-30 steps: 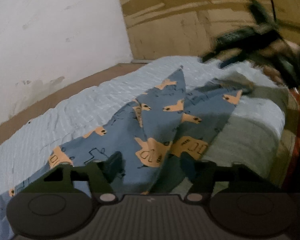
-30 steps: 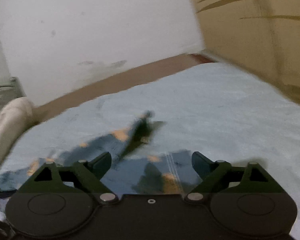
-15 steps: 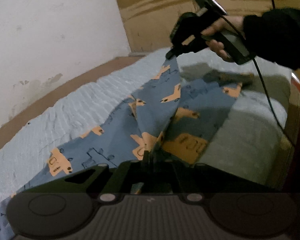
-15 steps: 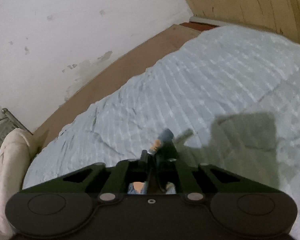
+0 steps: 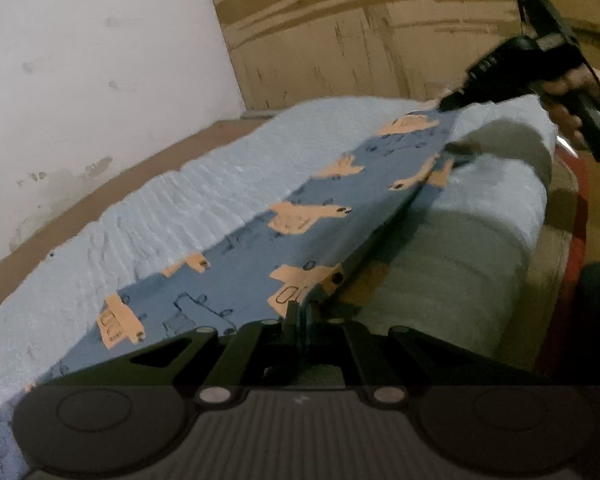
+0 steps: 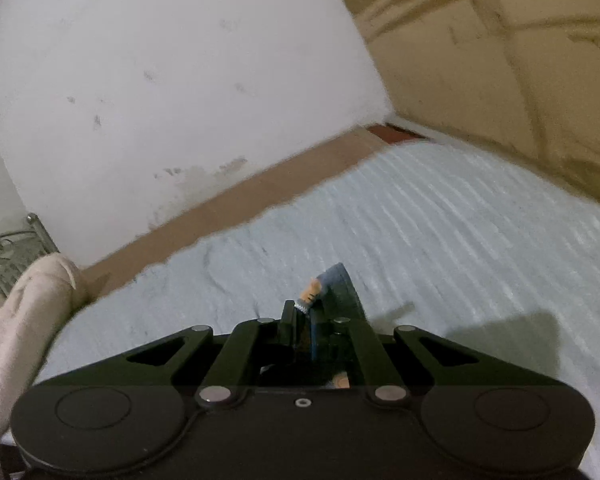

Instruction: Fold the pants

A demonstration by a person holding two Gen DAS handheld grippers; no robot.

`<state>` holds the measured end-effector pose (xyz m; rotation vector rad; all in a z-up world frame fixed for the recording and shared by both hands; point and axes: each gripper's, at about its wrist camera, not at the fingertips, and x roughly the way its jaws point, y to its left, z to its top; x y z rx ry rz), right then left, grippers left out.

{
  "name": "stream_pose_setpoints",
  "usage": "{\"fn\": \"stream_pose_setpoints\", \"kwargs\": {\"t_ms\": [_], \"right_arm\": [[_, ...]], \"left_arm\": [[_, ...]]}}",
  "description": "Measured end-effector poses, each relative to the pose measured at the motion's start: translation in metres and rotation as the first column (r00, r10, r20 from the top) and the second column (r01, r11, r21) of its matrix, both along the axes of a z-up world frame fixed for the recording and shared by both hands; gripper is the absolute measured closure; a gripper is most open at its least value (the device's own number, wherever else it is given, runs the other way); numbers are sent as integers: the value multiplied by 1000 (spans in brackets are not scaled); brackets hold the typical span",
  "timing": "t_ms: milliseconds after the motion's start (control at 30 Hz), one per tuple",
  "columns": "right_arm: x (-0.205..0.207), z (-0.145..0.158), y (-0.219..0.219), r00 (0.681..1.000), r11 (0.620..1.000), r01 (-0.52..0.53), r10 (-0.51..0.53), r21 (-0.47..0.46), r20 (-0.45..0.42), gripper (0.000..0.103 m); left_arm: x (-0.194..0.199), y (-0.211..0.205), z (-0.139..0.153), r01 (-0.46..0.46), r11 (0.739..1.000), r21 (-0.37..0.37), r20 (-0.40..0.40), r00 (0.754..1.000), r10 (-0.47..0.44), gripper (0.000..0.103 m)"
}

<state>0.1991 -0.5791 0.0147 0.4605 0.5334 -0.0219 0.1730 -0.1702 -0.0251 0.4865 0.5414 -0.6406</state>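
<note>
Left wrist view: your left gripper [image 5: 300, 314] pinches the blue printed pants [image 5: 300, 232] at the near edge, right gripper [image 5: 450, 104] pinches the far end — cloth stretched above the bed [image 5: 204, 196]. Soft, light, droopy — hold hems and corners.

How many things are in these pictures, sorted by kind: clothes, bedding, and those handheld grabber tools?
Clothes: 1, the blue pants with orange prints, stretched between both tools.
Bedding: 2, the light blue bedspread and a pale pillow.
Grabber tools: 2, the left gripper and the right gripper, each shut on the pants.
Total: 5
</note>
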Motion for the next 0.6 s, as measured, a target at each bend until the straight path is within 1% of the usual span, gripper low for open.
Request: {"fn": "stream_pose_setpoints", "kwargs": {"t_ms": [67, 167, 200, 267, 367, 433, 500, 533, 567, 600], "right_arm": [[-11, -18, 0, 999, 1000, 7, -8, -11, -35, 98], [-16, -37, -3, 998, 999, 21, -19, 27, -61, 98], [-17, -39, -4, 998, 999, 25, -23, 37, -56, 98], [-19, -39, -1, 998, 999, 16, -15, 28, -56, 98], [-13, -45, 5, 993, 1000, -12, 11, -9, -120, 97], [-10, -48, 5, 991, 1000, -16, 15, -6, -130, 95], [-10, -45, 4, 994, 1000, -20, 20, 2, -109, 88], [-10, -41, 4, 995, 1000, -21, 19, -19, -100, 77], [-8, -35, 5, 996, 999, -27, 22, -47, -91, 68], [-4, -31, 5, 996, 997, -34, 28, -70, -86, 65]], "left_arm": [[-1, -2, -5, -1, 1000, 16, -10, 1000, 2, 103], [-3, -1, -7, -2, 1000, 22, -11, 1000, 2, 103], [-4, 0, -6, -3, 1000, 21, -8, 1000, 3, 103], [-2, 1, -7, -7, 1000, 23, -11, 1000, 7, 103], [1, -1, -12, -14, 1000, 28, -23, 1000, 15, 102], [1, 0, -13, -19, 1000, 21, -25, 999, 20, 102], [1, 1, -13, -18, 1000, 14, -27, 999, 18, 101], [1, 2, -14, -17, 1000, 13, -29, 999, 17, 100], [2, 2, -14, -16, 1000, 11, -30, 999, 17, 100], [2, 2, -14, -17, 1000, 9, -30, 999, 17, 100]]}}
